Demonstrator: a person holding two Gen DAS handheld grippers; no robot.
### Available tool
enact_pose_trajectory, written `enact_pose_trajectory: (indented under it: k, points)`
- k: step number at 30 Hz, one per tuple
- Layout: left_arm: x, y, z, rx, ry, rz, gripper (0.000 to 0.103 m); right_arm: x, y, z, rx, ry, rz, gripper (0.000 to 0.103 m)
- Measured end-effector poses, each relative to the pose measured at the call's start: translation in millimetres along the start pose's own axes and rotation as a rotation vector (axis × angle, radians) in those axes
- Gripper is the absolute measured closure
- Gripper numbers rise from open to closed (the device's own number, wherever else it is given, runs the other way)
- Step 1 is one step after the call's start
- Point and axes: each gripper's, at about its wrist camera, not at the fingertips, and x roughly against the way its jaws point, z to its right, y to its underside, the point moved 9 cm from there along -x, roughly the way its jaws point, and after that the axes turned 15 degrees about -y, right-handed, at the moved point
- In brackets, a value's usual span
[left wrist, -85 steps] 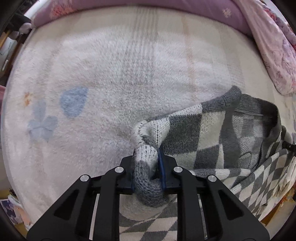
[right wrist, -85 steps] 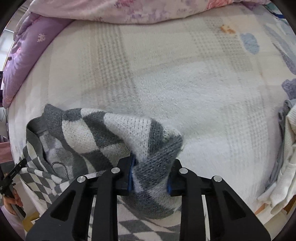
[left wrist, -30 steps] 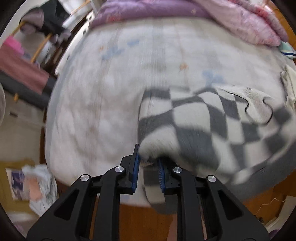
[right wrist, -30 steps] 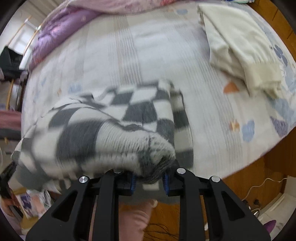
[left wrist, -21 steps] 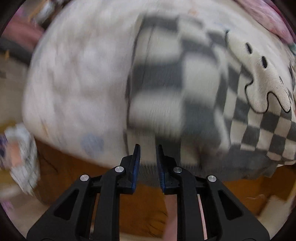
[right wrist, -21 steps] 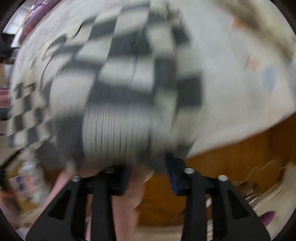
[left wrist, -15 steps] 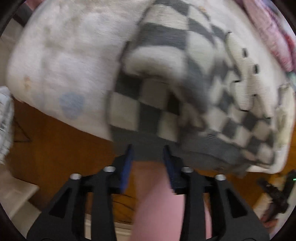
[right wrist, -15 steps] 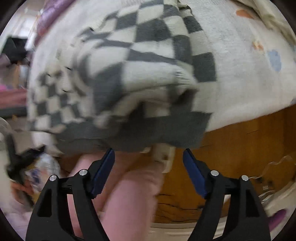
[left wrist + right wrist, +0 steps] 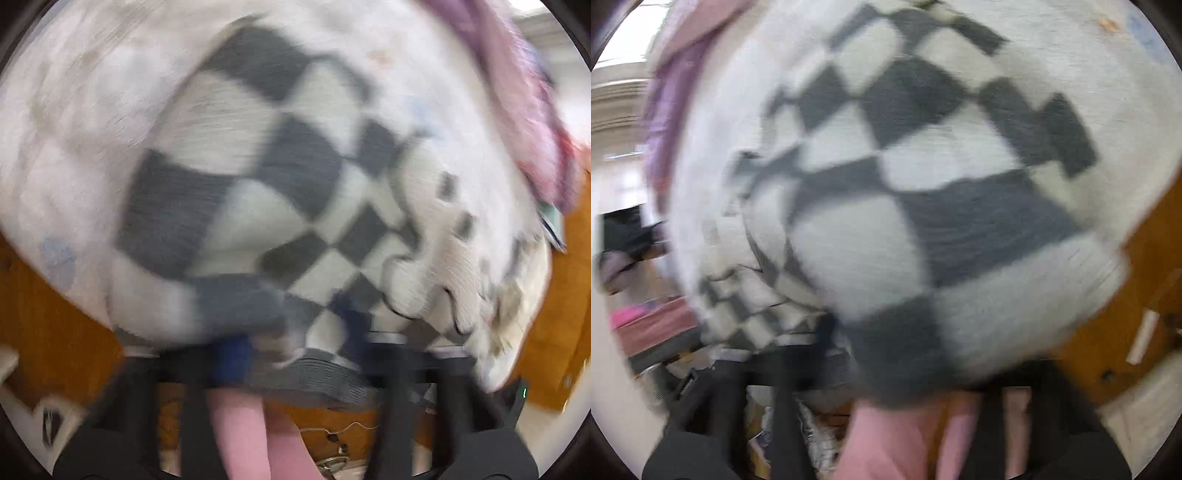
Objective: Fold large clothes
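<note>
The grey-and-white checkered sweater [image 9: 258, 166] lies spread on the bed, its grey ribbed hem hanging over the near edge. My left gripper [image 9: 295, 343] points steeply down at that hem. Its jaws are closing, still apart, with the hem between the blue pads. In the right wrist view the sweater [image 9: 905, 166] bulges over my right gripper [image 9: 908, 354] and hides the tips. Its fingers stand wide and are closing, with the hem's edge between them. Both views are heavily blurred.
A fleecy white blanket [image 9: 74, 110] covers the bed, with a purple quilt [image 9: 517, 92] at the far side. Brown wooden floor [image 9: 48, 314] shows below the bed's edge. A person's pink-clad leg [image 9: 894, 443] is right under both grippers.
Both grippers let go of the sweater's folded top part, opened, and dropped with a roll toward the hem at the bed's near edge. The sweater now lies flat on the bed.
</note>
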Motion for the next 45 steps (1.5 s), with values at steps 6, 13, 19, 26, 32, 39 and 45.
enact_pose_trajectory:
  k: [6, 13, 19, 26, 32, 39, 45]
  points:
    - [7, 28, -24, -0.081, -0.083, -0.065, 0.091, 27, 21, 2, 0.049, 0.093, -0.027, 0.085]
    - [-32, 81, -52, -0.048, -0.109, -0.266, 0.081, 29, 37, 60, -0.015, 0.249, -0.114, 0.048]
    - [11, 63, -16, -0.213, -0.044, -0.222, 0.032, 80, 37, 57, -0.097, 0.156, -0.086, 0.019]
    - [41, -26, 2, -0.264, -0.056, -0.087, 0.021, 125, -44, 8, -0.005, 0.004, 0.106, 0.017]
    - [16, -122, -15, -0.075, -0.092, -0.061, 0.02, 64, -149, -17, 0.03, 0.002, 0.107, 0.017]
    - [-31, -148, 1, 0.0, 0.027, -0.199, 0.058, -5, -182, -8, 0.057, 0.138, -0.026, 0.056]
    - [14, -156, 0, -0.04, 0.044, -0.077, 0.085, 28, -191, -31, 0.125, 0.151, 0.052, 0.069]
